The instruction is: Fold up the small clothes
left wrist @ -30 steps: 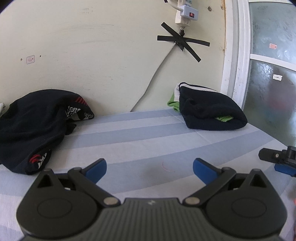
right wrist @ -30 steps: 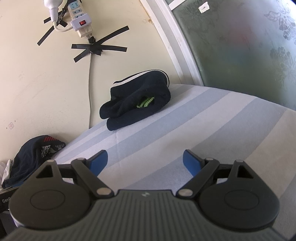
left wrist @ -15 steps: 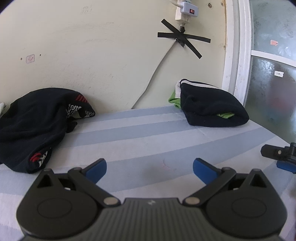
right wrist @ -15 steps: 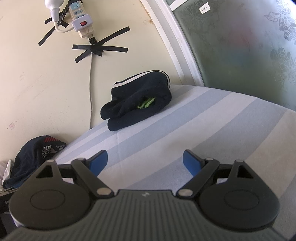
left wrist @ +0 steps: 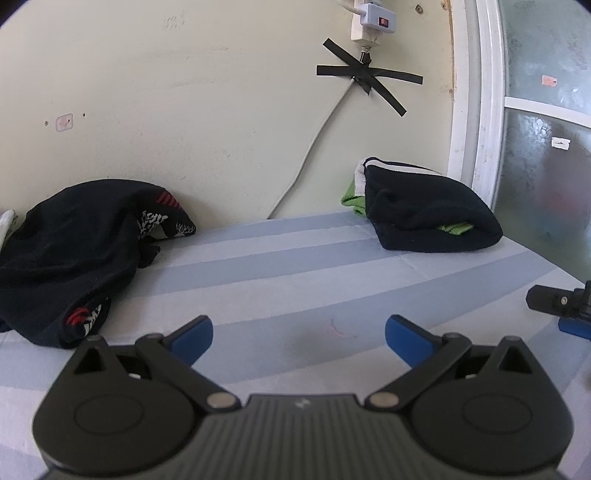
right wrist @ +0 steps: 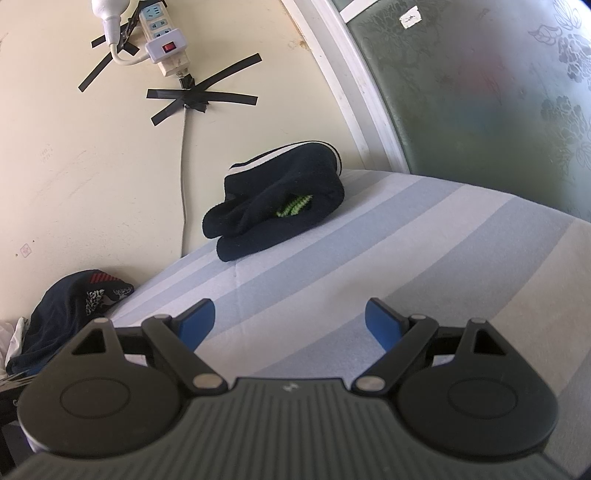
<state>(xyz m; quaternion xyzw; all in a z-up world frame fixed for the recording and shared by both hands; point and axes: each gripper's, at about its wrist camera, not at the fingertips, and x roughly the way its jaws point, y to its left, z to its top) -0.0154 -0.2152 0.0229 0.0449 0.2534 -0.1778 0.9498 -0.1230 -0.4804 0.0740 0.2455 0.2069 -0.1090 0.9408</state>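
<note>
- Striped blue-and-white bedding [left wrist: 295, 273] fills the lower half of both wrist views, backed by a cream wall [left wrist: 184, 92] and a frosted glass door [right wrist: 480, 92] at right.
- At upper centre of the left wrist view, a white power strip [left wrist: 373, 18] hangs on the wall, its cord [left wrist: 314, 147] held by crossed black tape [left wrist: 365, 77].
- A folded stack of dark clothes [left wrist: 428, 214], green fabric showing between its layers, sits right of centre by the door frame.
- A loose heap of dark clothes [left wrist: 74, 251], with red and white print, lies at the left edge against the wall.
- Left gripper [left wrist: 298, 334], bottom centre, has its blue pads spread wide over bare bedding, holding nothing.
- Right gripper [right wrist: 289, 319] is likewise spread and empty in its own view; its tip also shows at the right edge of the left wrist view.
</note>
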